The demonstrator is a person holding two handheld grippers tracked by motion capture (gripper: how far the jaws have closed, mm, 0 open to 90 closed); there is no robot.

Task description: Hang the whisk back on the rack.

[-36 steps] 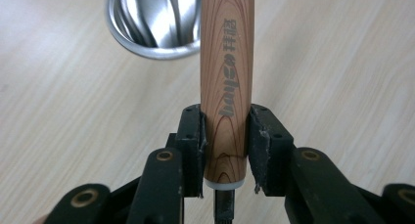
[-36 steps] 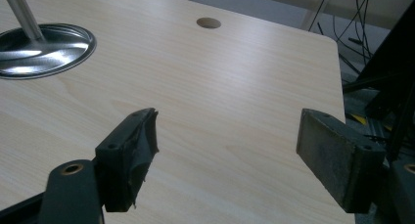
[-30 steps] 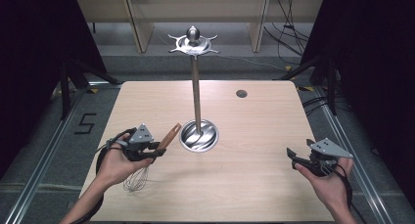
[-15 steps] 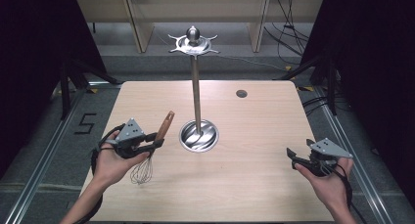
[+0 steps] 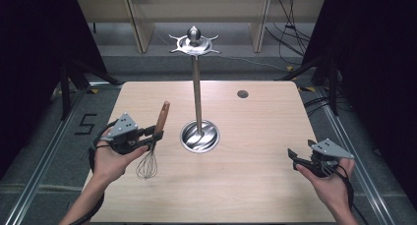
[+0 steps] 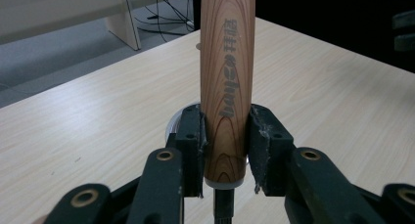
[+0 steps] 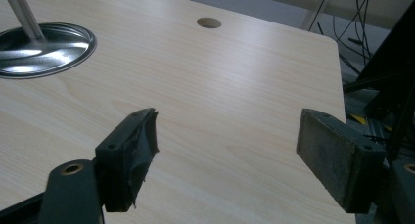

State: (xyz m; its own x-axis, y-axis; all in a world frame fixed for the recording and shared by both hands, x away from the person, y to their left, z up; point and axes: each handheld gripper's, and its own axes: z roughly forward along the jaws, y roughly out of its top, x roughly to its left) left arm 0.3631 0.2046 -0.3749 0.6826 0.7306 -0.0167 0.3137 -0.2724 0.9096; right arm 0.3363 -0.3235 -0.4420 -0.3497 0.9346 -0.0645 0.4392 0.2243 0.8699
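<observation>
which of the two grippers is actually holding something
The left gripper: its jaws clamp the wooden handle of the whisk, wire end hanging down. The right gripper hovers with jaws spread wide and nothing between them.

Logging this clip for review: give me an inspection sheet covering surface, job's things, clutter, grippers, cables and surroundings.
Surface: light wooden table, round hole near its far edge.
Job's things: whisk with wooden handle, wire end down; metal stand with hooked top and round base mid-table.
Clutter: nothing seen.
Grippers: left gripper shut on the whisk handle near its lower end; right gripper open, empty, at the table's right edge.
Cables: black leads trail from both grippers; loose cables on the far floor.
Surroundings: dark curtains at the sides, pale shelving behind.
</observation>
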